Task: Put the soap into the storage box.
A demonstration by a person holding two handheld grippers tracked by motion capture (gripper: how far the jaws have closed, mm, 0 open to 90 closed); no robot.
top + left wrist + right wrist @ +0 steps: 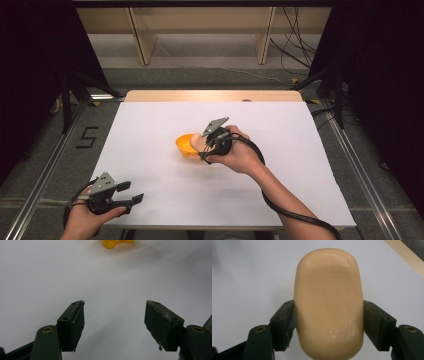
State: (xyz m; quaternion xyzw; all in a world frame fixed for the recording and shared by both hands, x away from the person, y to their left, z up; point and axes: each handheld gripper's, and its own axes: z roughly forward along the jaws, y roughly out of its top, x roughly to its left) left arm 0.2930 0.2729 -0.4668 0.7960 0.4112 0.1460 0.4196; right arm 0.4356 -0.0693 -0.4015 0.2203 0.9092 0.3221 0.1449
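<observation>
A smooth peach-coloured oblong block (328,305) with rounded ends sits between the jaws of my right gripper (328,307), which is shut on its two long sides. In the high view that gripper (204,147) is at the table's middle, and the peach block (197,144) sits against an orange rounded object (184,143); whether they touch I cannot tell. My left gripper (132,191) rests near the front left corner, jaws open and empty. In the left gripper view, its jaws (115,305) stand wide apart over the white surface, with the orange object (109,243) far ahead.
A white sheet (150,125) covers the table, and a wooden strip (210,95) shows at its far edge. Metal frame rails (45,170) run along both sides. Shelving and cables stand beyond the table.
</observation>
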